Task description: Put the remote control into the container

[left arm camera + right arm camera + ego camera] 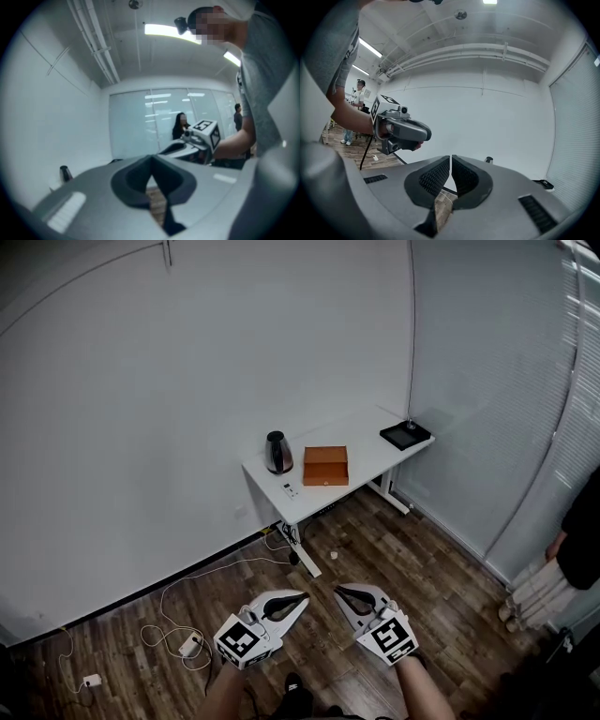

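Tabletop: white, back edge against the wall; open wood floor in front.
Remote control: small and pale, near the tabletop's front-left edge, just beside the container but apart from it.
Container: orange box; contents too small to tell.
Kettle: left of the container.
Left claw, right claw: both closed on nothing, over the floor, well apart from the tabletop.
Person: cut off at the right edge.

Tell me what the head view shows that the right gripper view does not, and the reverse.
Only the head view: the orange container and the white remote control, apart on the table. Only the right gripper view: ceiling pipes and ceiling lights. Both: the left gripper, the kettle, the wood floor.
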